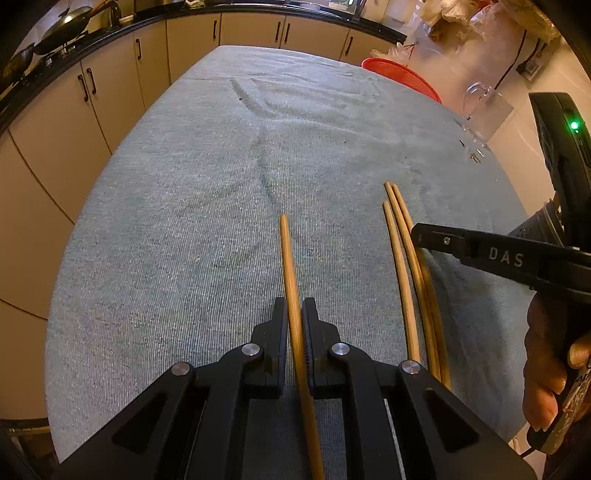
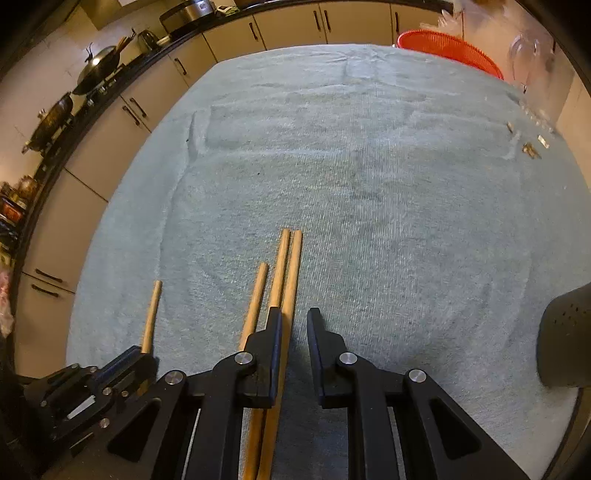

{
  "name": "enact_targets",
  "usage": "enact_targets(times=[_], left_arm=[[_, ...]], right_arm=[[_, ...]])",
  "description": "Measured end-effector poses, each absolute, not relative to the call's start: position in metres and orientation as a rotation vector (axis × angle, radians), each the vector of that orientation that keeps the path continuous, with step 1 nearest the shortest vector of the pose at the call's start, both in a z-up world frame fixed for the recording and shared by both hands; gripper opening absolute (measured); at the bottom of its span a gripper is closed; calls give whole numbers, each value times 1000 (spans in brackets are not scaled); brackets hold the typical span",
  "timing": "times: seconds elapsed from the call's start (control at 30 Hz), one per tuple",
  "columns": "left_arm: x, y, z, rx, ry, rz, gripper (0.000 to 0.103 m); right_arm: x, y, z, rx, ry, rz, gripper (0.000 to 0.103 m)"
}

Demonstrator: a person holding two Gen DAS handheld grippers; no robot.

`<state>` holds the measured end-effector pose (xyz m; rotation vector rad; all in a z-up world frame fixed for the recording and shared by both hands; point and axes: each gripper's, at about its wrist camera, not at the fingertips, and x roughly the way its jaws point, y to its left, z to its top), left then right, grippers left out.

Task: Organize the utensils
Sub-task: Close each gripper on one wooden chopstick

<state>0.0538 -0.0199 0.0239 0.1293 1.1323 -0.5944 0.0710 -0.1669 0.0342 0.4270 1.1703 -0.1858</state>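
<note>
Your left tongs [image 1: 294, 306] were clamped shut on a single chopstick [image 1: 286, 258], gripped partway along, its far end sticking fwd past the tips and lying over the blue-grey cloth [image 1: 184, 221] on the table.

Your right tongs [image 2: 294, 314] stood only narrowly apart, not clamped. The rightmost of three chopsticks [image 2: 280, 269] ran thru the gap, hard against the left finger's inner face, w/ cloth showing between it and the right finger. The 2nd stick lay touching the 1st and passed under the left finger; the 3rd, shorter-reaching, lay just left of that finger. All three pointed fwd, roughly parallel, flat on the cloth. This bundle sat to the right of the left tongs, near but apart from the held stick.

Your right hand [image 1: 546, 350] was wrapped round the handle. A dark perforated object [image 2: 565, 332] sat right of the right tongs.

Further ahead, small metal bits [image 2: 532, 149] lay far right. Beyond the table's far edge: a red basket [image 2: 450, 48], cream cabinets [image 1: 192, 40], and woks [image 1: 62, 29] on the far-left worktop.
</note>
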Motion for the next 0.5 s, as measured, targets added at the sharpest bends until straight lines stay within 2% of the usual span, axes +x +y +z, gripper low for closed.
enact_targets(times=[0.23,0.3,0.5], left_arm=[[62,-32,24,148,1130,-577,9],[64,-36,25,157,1126,-567,9],[64,-37,28,112,1122,-612,6]], right_arm=[[84,-159,34,341,1205,-208,15],[84,-161,34,325,1204,-203,10],[65,-172,43,383,1150,-150,7]])
